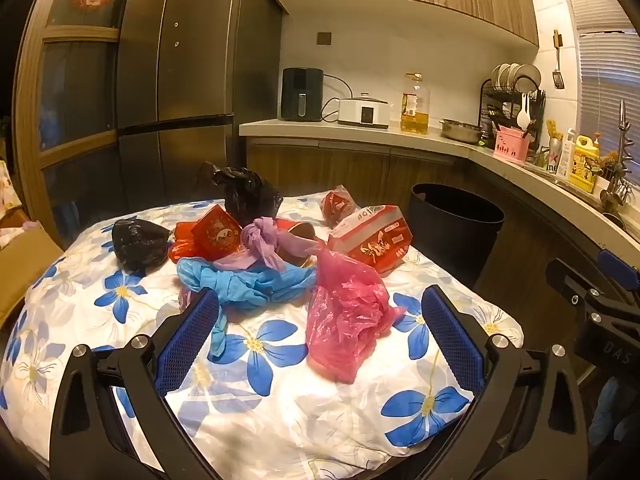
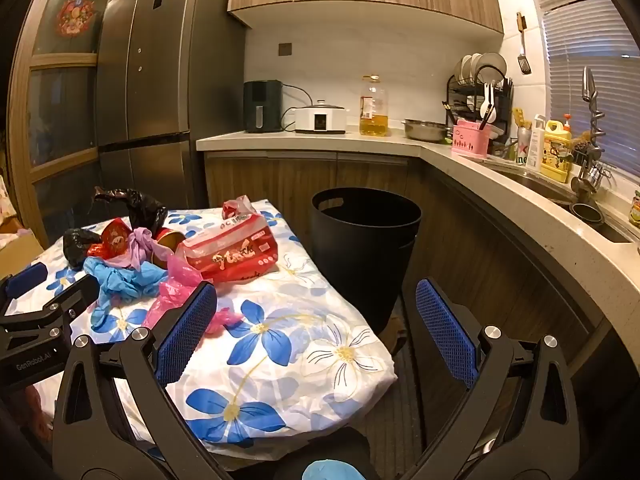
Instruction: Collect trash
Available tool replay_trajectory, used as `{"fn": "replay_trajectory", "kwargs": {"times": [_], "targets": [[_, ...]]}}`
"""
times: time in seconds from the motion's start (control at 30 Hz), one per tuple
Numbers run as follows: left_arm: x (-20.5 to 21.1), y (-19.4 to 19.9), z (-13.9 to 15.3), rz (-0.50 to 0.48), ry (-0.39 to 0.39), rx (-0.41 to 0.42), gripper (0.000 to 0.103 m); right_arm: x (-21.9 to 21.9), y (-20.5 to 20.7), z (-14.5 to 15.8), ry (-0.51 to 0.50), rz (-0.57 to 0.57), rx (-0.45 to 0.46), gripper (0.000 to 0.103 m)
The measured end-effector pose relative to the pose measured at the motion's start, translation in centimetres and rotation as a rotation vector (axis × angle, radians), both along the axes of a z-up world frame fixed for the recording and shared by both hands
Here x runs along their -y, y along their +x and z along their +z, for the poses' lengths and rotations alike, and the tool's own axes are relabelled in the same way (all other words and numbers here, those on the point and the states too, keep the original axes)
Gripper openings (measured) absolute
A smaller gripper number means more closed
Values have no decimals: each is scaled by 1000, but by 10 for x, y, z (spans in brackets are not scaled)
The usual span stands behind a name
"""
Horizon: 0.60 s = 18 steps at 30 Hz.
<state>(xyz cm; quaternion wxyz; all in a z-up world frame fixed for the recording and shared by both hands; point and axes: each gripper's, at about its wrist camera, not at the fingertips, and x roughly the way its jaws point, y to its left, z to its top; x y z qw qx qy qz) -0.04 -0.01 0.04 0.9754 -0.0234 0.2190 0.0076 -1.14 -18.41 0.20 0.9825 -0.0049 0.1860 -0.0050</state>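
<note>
Kitchen counters wrap around the back and right, and in front stands a table under a flowered cloth [image 1: 280,400] heaped with rubbish.

From the left wrist view, the left gripper [image 1: 316,336] hangs over the near edge of the table with its jaws spread as wide as they go and nothing between the pads. Just ahead lies a pink plastic bag [image 1: 344,320], with a blue glove [image 1: 248,284] to its left, touching a purple bag [image 1: 264,240]. Behind them sit a red-and-white packet [image 1: 372,240], a red box [image 1: 216,232], two black bags [image 1: 138,242] and a small red wrapped item [image 1: 338,204]. The black bin [image 1: 456,224] stands on the floor past the table's far right corner. The pile is tangled, so a grab at the thin pink bag could drag the glove along or pull the cloth up with it.

From the right wrist view, the right gripper [image 2: 316,328] is likewise fully open and empty, held over the table's right edge with the bin [image 2: 366,248] just beyond. The packet [image 2: 232,254] lies nearest the bin. Light, floppy plastic may slip from the pads or catch on the bin's rim and fall to the floor. The left gripper [image 2: 52,304] is close at the left, so both reaching into the pile together could collide.
</note>
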Motion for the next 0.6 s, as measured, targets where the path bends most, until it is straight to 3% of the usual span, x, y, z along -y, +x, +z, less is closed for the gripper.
{"fn": "replay_trajectory", "kwargs": {"times": [0.6], "targets": [[0,6,1,6,8,3,98,0,0,0,-2,0,-4,98]]}}
